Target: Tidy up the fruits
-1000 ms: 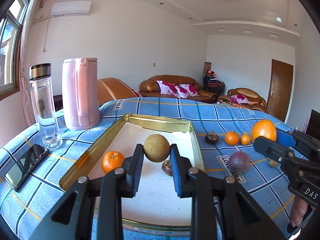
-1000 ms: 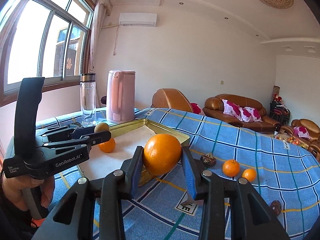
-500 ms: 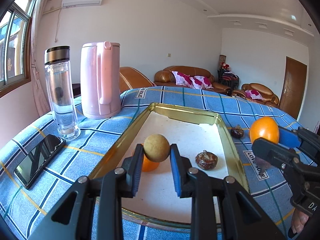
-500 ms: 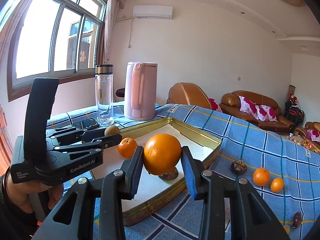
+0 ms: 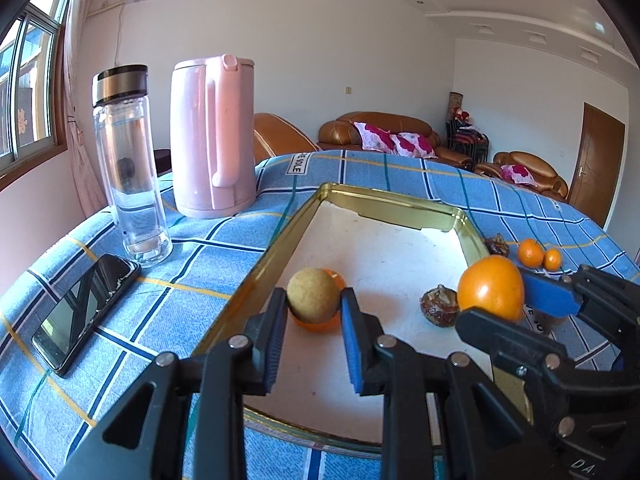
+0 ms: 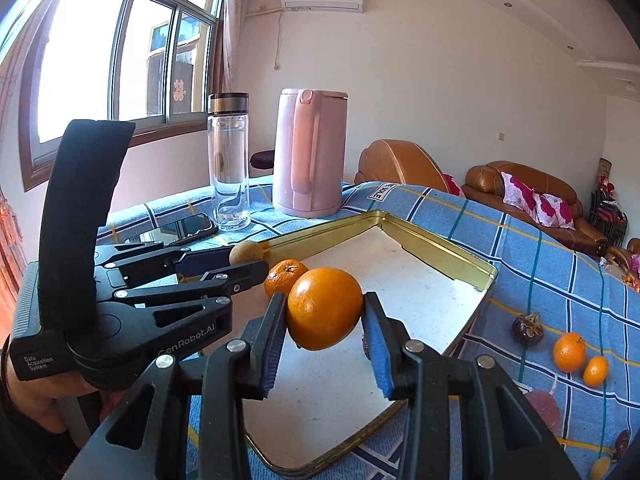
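Left tool (image 5: pixel 314 306) clamps tan round fruit (image 5: pixel 313 294) inside tray's left rim (image 5: pixel 256 268). Right tool (image 6: pixel 325 314) clamps orange (image 6: pixel 325 307) over open tray middle.

We've got a tan, rough-skinned round fruit (image 5: pixel 313 295) and a big glossy orange (image 6: pixel 325 308) both held up over the gold tray (image 5: pixel 264 258). On its white floor sit a small mandarin (image 6: pixel 285 277) and a brown wrinkly fruit (image 5: pixel 439 306). Two more mandarins (image 6: pixel 569 352) lie on the cloth.
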A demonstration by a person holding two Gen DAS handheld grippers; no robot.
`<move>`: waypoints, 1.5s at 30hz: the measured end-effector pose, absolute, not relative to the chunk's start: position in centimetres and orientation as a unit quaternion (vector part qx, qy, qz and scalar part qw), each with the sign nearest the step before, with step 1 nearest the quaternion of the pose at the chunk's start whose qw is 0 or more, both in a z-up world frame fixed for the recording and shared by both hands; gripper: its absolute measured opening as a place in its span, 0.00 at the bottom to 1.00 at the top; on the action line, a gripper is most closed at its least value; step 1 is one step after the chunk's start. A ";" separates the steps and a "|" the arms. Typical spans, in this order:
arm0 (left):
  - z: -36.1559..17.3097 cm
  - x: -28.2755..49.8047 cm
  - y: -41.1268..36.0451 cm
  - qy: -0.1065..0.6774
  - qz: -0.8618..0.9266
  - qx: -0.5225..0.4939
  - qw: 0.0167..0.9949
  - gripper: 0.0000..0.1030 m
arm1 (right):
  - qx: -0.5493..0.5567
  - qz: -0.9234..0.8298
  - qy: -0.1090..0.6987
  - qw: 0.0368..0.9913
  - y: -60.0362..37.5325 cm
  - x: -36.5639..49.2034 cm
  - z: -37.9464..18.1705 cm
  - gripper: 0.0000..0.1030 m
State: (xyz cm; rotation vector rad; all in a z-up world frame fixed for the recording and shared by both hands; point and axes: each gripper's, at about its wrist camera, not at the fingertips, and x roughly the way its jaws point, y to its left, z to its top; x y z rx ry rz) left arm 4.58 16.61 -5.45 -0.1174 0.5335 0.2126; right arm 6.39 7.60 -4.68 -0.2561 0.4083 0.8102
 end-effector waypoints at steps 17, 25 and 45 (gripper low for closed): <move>-6.1 5.5 17.1 0.295 0.101 -0.065 0.948 0.27 | -0.141 0.391 0.265 0.870 9.4 8.1 -6.5 0.39; -6.2 5.8 17.1 0.300 0.101 -0.064 0.947 0.27 | -0.143 0.389 0.266 0.870 9.4 8.0 -6.6 0.39; -6.0 4.8 17.0 0.275 0.122 -0.068 0.951 0.52 | -0.106 0.358 0.249 0.894 7.6 8.1 -5.8 0.72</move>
